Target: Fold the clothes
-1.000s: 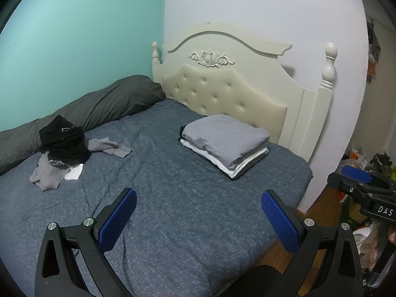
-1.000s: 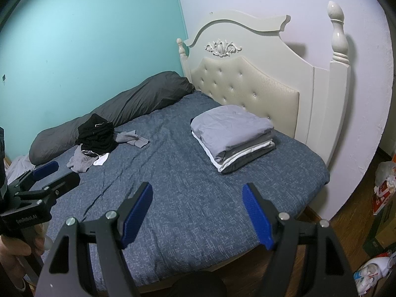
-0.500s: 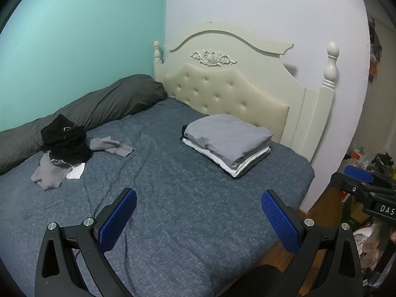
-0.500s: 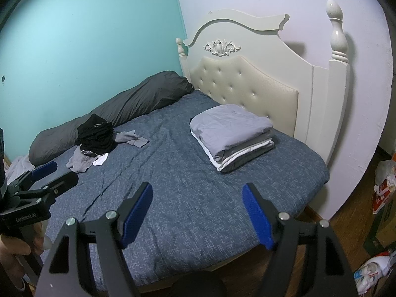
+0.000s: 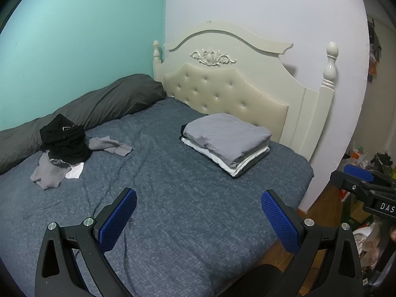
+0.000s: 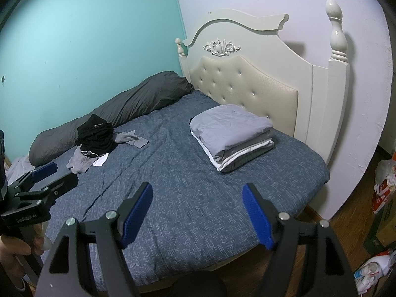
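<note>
I'm holding both the left gripper (image 5: 198, 216) and right gripper (image 6: 197, 211) released and empty over the bed (image 5: 173, 185), between garments, with the unfolded pile (image 5: 63, 146) at ten o'clock and the folded stack (image 5: 227, 141) at one o'clock, so next I'm reaching for the pile.

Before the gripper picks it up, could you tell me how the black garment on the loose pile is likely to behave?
The black garment lies crumpled in soft folds, so it will probably droop limply. It sits atop grey clothes, so it may drag one along. It looks light.
</note>
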Demonstrator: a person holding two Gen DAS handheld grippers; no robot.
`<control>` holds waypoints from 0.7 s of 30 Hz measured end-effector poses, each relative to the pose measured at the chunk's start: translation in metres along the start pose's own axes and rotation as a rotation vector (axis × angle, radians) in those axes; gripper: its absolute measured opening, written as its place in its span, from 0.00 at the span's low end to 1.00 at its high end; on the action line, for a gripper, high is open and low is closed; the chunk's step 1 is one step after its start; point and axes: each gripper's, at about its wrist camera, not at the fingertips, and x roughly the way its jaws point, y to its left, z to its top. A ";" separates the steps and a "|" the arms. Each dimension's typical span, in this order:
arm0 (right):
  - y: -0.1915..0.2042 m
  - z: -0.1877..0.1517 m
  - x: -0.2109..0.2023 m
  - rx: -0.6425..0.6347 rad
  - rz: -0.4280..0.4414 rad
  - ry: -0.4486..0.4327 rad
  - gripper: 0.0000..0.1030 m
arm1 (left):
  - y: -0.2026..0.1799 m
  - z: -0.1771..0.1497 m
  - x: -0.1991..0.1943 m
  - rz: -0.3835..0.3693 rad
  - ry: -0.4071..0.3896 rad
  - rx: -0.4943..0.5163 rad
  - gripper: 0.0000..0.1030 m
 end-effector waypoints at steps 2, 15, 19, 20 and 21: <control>0.000 0.000 0.000 0.001 0.000 0.000 0.74 | 0.000 0.000 -0.001 0.002 -0.002 0.001 1.00; -0.001 0.000 0.000 0.007 0.003 0.000 0.74 | -0.003 0.000 0.001 -0.003 0.003 0.002 1.00; -0.002 0.000 0.000 0.009 0.005 0.000 0.74 | -0.004 0.000 0.003 -0.006 0.012 0.001 1.00; -0.002 0.000 0.000 0.009 0.006 0.000 0.74 | -0.004 0.000 0.003 -0.007 0.014 0.000 1.00; -0.002 0.000 0.000 0.009 0.006 0.000 0.74 | -0.004 -0.001 0.004 -0.008 0.016 0.000 1.00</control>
